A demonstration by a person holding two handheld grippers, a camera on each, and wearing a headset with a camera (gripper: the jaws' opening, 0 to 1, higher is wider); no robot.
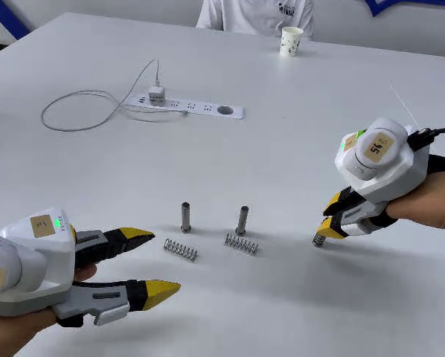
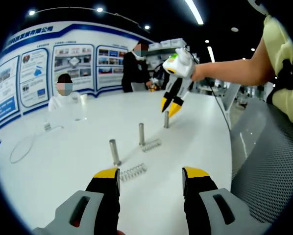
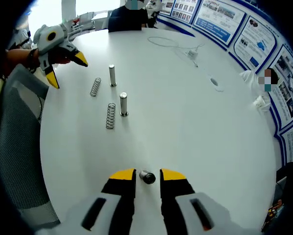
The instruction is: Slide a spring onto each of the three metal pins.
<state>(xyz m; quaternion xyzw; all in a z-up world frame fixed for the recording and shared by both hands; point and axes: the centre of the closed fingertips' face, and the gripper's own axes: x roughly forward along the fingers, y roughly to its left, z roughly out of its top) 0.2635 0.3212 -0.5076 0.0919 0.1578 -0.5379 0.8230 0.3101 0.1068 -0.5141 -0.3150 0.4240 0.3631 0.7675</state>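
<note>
right gripper (image 3: 148,173) narrowed around right pin (image 3: 147,177), pinch could not be told | left gripper (image 1: 159,260) spread, empty | spring (image 1: 319,239) judged best pressed straight down, pin kept upright

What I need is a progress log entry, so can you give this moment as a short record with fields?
left pin: upright, bare
middle pin: upright, bare
left spring: lying on the table beside the left pin
middle spring: lying beside the middle pin
third pin: upright between the right gripper's jaws; whether it carries a spring is unclear
left gripper: open, holding nothing, near the left spring
right gripper: tips down around the third pin; grip cannot be told
springs confirmed on pins: none
</note>
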